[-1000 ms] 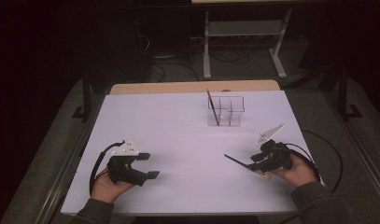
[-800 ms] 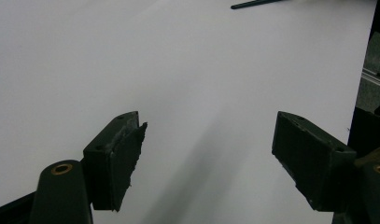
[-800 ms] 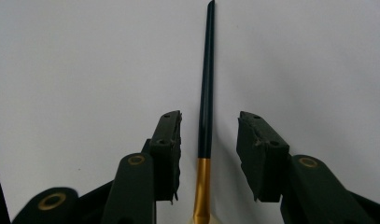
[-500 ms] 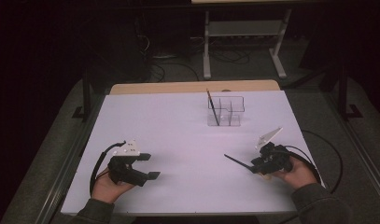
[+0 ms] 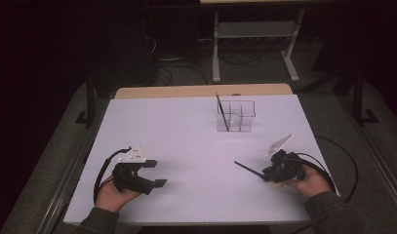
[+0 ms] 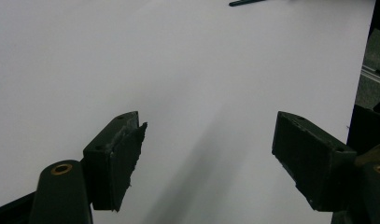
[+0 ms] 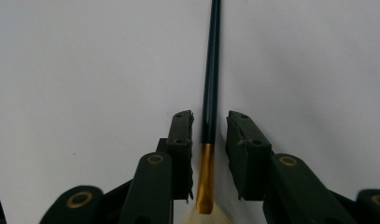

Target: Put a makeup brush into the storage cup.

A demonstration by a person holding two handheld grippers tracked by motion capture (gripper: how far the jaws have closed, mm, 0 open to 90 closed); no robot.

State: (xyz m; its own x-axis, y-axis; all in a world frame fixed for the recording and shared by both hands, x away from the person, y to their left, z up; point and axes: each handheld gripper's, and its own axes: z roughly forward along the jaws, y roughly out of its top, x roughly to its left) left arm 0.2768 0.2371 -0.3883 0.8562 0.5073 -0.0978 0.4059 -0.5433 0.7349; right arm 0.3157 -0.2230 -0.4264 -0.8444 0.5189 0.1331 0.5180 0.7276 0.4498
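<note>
A: Start on the left. What is the left hand-held gripper (image 5: 159,184) doing?

B: It rests low over the white surface (image 5: 186,141). Its jaws are wide apart and nothing is between them.

A: And in the middle?

B: Toward the far edge stands a clear holder (image 5: 236,116) with little boxes in it. One brush (image 5: 222,113) already stands there, leaning in the left box.

A: Now the right side.

B: The right hand-held gripper (image 5: 266,175) is down at a second brush, the paintbrush (image 5: 246,169). That one lies flat on the surface, and its thin dark handle points left.

A: Is it picked up yet?

B: I think not yet. The jaws have just been closing, with the paintbrush (image 7: 210,93) between them. There is a small gap on the right side, so they are not pinching it. One brush is put away. This one looks like it must be squeezed, lifted and dropped in the holder.

A: What does the close-up camera tell us?

B: The right gripper view shows the gold band (image 7: 206,175) and pale bristles near the jaws. From high up those are too small to see. The high view shows the holder. The left gripper view shows the paintbrush's dark tip (image 6: 246,3) far off.
</note>
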